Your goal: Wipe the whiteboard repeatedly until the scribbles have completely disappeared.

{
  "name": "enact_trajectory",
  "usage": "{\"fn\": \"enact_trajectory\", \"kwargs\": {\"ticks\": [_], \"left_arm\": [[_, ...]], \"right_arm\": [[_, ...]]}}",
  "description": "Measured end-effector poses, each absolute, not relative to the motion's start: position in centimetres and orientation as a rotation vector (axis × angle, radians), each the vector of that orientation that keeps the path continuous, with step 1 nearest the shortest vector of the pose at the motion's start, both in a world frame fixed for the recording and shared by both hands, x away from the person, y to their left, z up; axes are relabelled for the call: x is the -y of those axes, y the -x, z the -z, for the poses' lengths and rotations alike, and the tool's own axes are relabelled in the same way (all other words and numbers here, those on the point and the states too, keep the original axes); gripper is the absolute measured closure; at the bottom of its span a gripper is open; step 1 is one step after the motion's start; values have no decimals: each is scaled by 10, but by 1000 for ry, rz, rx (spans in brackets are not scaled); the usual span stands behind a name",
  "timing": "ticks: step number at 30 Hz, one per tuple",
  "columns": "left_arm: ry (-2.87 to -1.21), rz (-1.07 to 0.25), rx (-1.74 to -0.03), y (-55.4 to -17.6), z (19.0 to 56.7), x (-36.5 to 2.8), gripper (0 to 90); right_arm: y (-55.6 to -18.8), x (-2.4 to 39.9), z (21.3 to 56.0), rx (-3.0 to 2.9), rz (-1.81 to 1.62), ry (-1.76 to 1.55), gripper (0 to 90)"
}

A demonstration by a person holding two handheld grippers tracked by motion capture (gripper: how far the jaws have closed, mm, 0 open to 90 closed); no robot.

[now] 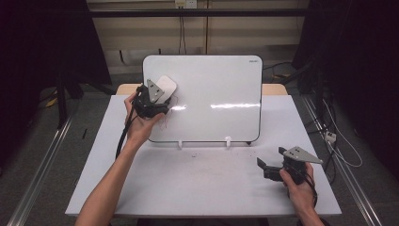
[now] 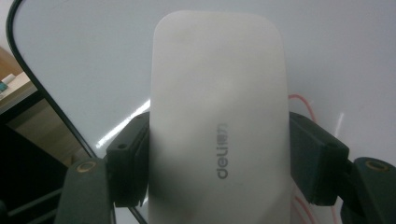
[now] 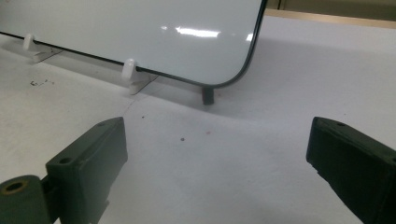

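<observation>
High view: left gripper (image 1: 157,96) presses a white rounded plastic whiteboard eraser (image 1: 166,86) against the upper left of the propped white rectangular whiteboard (image 1: 211,101), standing at the white tabletop's (image 1: 197,183) far edge.

Left gripper view: fingers (image 2: 128,161) clamp the eraser's sides; faint red marks (image 2: 301,105) beside it.

Right gripper view: right gripper (image 3: 215,158) fingers wide apart, holding nothing, above the tabletop's near right corner.

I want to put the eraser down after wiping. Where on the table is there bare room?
The widest free patch of the table lies in front of the whiteboard, between the forearm and the right gripper. It is crowded at the board's left edge, where the left gripper holds the eraser.
</observation>
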State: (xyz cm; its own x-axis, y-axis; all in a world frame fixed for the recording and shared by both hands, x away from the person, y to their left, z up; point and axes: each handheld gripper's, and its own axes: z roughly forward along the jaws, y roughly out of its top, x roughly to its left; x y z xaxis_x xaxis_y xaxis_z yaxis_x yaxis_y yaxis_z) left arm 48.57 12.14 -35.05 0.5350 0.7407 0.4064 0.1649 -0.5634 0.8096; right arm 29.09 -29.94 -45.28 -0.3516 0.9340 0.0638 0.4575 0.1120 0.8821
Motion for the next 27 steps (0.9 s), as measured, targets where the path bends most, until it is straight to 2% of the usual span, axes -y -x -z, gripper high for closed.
{"fn": "enact_trajectory", "kwargs": {"ticks": [27], "left_arm": [[-2010, -1035, -796, -505, 325, -119, 310]], "right_arm": [[-292, 301, 454, -1875, -1185, -1350, 53]]}}
